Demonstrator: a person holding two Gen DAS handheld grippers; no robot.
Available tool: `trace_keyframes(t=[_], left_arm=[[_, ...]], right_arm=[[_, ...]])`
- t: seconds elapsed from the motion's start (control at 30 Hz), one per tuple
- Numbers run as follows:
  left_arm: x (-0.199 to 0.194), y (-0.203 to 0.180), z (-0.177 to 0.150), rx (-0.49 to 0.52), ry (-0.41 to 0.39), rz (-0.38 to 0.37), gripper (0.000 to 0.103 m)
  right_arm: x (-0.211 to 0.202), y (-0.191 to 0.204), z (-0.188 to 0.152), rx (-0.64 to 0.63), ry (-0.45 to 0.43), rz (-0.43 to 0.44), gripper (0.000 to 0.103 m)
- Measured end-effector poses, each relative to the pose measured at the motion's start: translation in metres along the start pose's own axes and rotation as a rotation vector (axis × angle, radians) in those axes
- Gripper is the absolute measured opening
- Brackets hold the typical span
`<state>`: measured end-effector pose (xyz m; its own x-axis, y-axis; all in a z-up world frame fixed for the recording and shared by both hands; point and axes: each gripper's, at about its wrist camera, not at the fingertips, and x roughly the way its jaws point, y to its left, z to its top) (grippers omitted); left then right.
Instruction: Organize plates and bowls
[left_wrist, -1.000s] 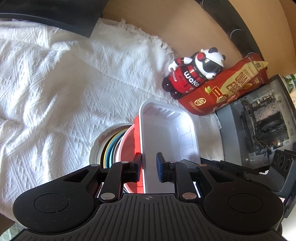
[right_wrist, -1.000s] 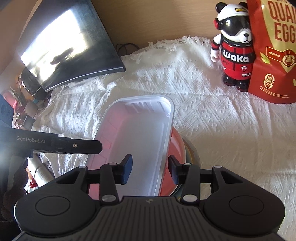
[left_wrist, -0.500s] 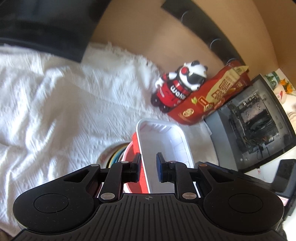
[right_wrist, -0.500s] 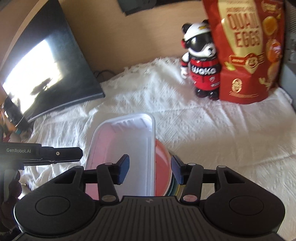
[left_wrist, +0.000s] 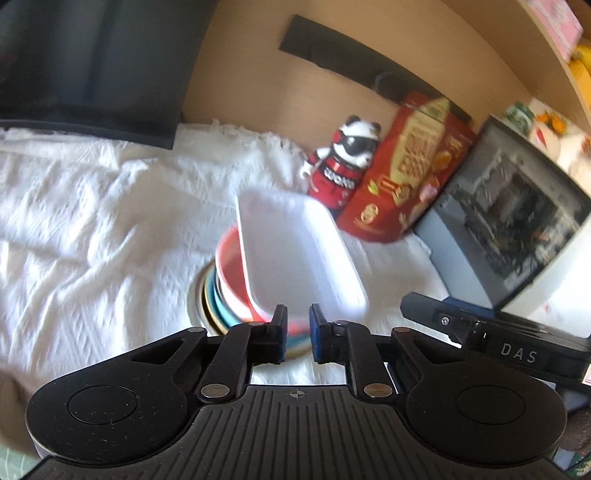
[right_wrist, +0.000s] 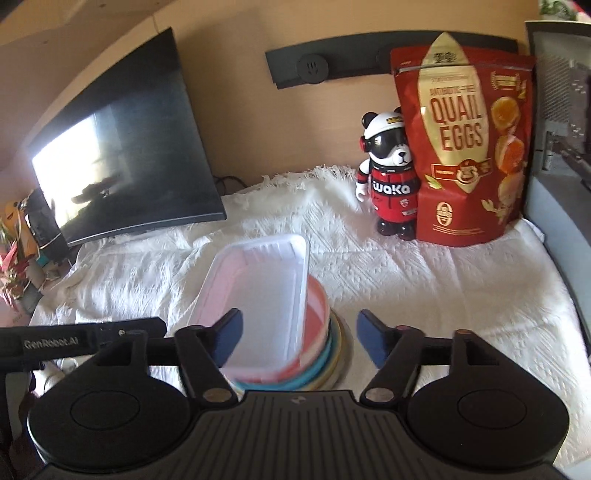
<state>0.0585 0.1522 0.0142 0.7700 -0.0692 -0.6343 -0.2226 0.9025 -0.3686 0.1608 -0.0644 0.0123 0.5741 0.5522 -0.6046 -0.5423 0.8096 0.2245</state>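
On the left, the dark monitor (right_wrist: 122, 158) is standing at the back edge of the white cloth (right_wrist: 424, 280), out of the working area.

The left gripper (left_wrist: 296, 330) is sitting low, just in front of the stack of plates and bowls (left_wrist: 218, 295). Its fingers are nearly together with only a narrow gap, and nothing is between them; I judge they are not grasping anything now.

The white tray (right_wrist: 262, 291) is lying on top of the stack, inside the red bowl (right_wrist: 317, 306). It is longer than the bowl, so it is resting tilted and is overhanging the rim on one side. Under the red bowl, blue and yellow plates are showing as thin edges, the wider ones lower, which is keeping the pile steady.

The right gripper (right_wrist: 297, 338) is hovering over the near side of the stack with its fingers spread wide, released, and touching nothing.

On the right, the panda figure (right_wrist: 389, 173) and the red quail eggs bag (right_wrist: 465, 147) are standing against the wall, well apart from the stack.
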Motion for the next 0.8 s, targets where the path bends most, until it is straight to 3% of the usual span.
trace_keyframes(t=[0.1,0.2,0.43,0.8], left_arm=[[-0.015,-0.027,-0.029,0.059,-0.042,0.05,0.015],[-0.024,-0.049,-0.051,0.106,-0.044,0.048,0.015],[-0.038,-0.074,-0.08,0.136,-0.059,0.186,0.012],[-0.052,-0.072,-0.086,0.13,-0.071,0.193,0.012]], right_arm=[[-0.024,-0.002,-0.026,-0.014,-0.036,0.001,0.085],[-0.041,-0.004,-0.051,-0.018,-0.048,-0.026,0.091],[-0.061,-0.002,-0.081,-0.037,-0.017,-0.131,0.091],[-0.073,0.003,-0.087,-0.047,-0.016,-0.119,0.091]])
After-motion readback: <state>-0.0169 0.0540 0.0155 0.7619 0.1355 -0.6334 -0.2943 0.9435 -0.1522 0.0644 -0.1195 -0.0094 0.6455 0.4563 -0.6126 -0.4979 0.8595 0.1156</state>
